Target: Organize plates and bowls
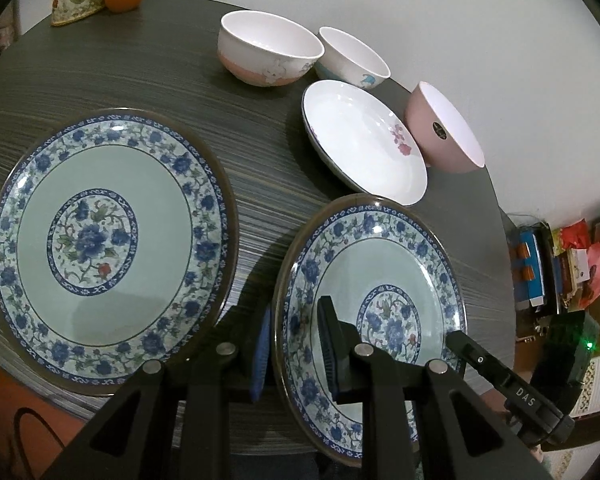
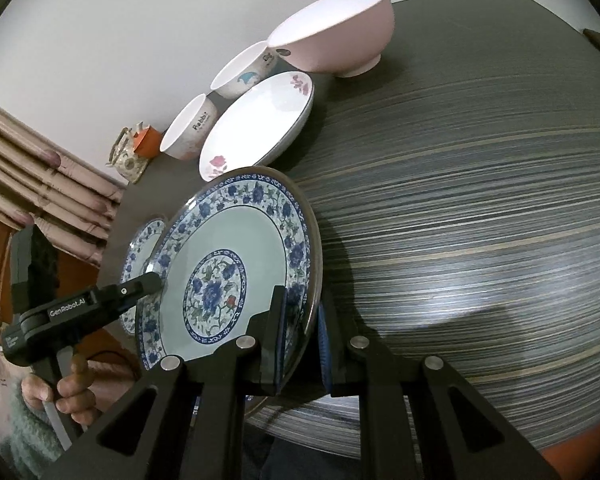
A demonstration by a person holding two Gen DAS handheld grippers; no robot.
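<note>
Item: smaller blue-floral plate [image 1: 380,300], raised off the worktop [image 2: 480,220], rim pinched by left claw [image 1: 292,344] and right claw [image 2: 302,340]. Beyond: larger matching plate [image 1: 108,240], white dish [image 1: 364,140], bowls. Advice: keep level, centre over larger plate, lower gently.

**Readable lettering on the tongs and one bowl**

The right tongs [image 1: 456,340] carry white letters "DAS" along the arm, seen from the left wrist. The left tongs [image 2: 156,280] read "GenRobot.AI" on the black body (a smaller label beneath is too small to read). A white bowl [image 2: 188,132] shows "Rabbi" on its side. The pink bowl [image 1: 444,128] bears a dark sticker, unreadable.
</note>
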